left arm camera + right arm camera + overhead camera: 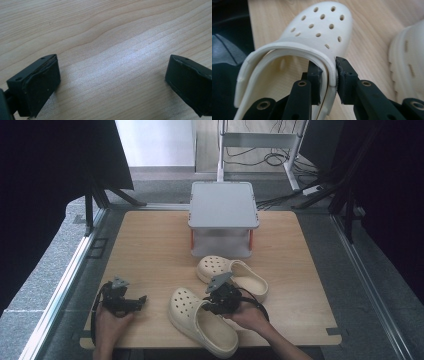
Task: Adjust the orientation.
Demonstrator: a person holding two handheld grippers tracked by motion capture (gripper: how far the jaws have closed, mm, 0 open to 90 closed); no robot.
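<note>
right gripper (329, 75) has its jaws clenched on the near clog (200, 320) rim, carrying it; left gripper (112, 82) idles, jaws released. next, place it beside the far clog (235, 275).

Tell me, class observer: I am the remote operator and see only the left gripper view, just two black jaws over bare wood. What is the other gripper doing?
Observer: The right gripper is shut on the side wall and strap of the near cream clog.
Operator: Is there a second shoe?
Observer: Yes, a matching far clog lies beyond it, in front of a grey two-tier stand.
Operator: And where is my gripper?
Observer: The left gripper sits at the table's near left, jaws open, holding nothing.
</note>
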